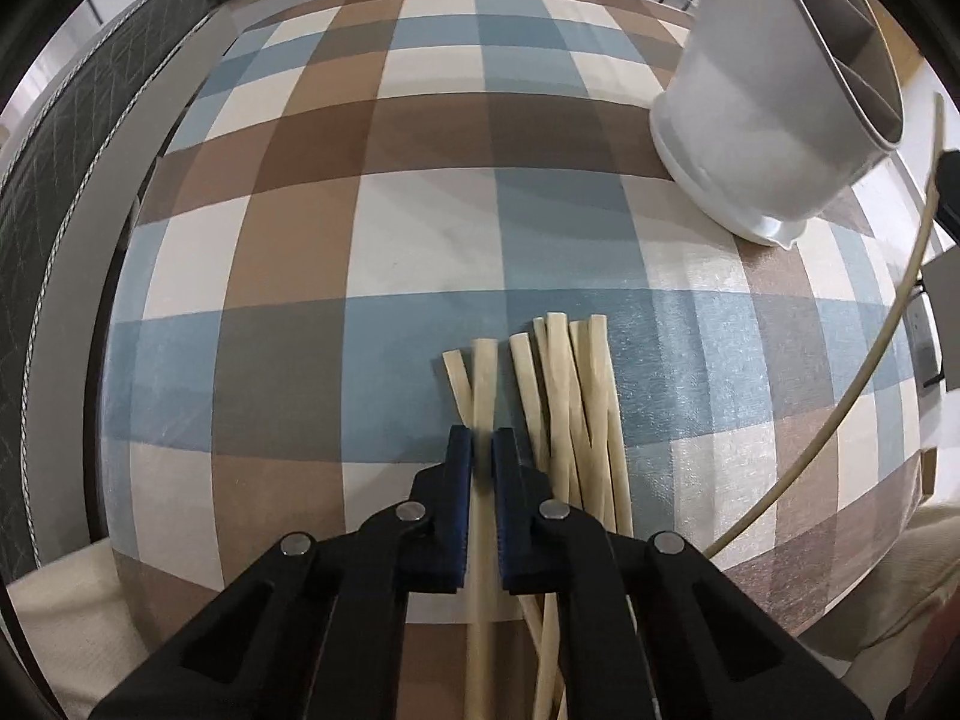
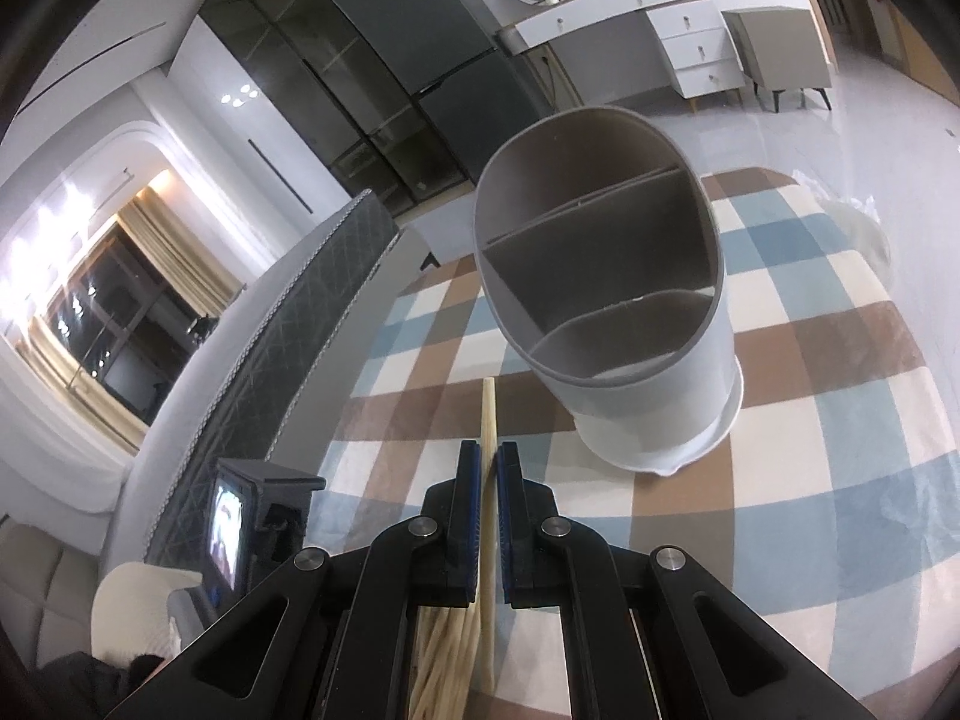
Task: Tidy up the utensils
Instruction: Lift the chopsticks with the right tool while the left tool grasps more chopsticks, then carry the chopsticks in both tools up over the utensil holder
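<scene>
Black linkage arms, blue-padded fingers (image 1: 461,468) (silver rivets at each pivot).

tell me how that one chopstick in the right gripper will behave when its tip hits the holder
Likely stiff: the chopstick runs straight past the right gripper. Being thin and pinched at one spot, it may pivot. The holder looks tall on a narrow base, so it might tip.

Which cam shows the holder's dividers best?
Right wrist: it looks into the utensil holder, with the dividers and compartments visible. Left wrist shows mostly the outer wall of the utensil holder, only a sliver of interior.
</scene>
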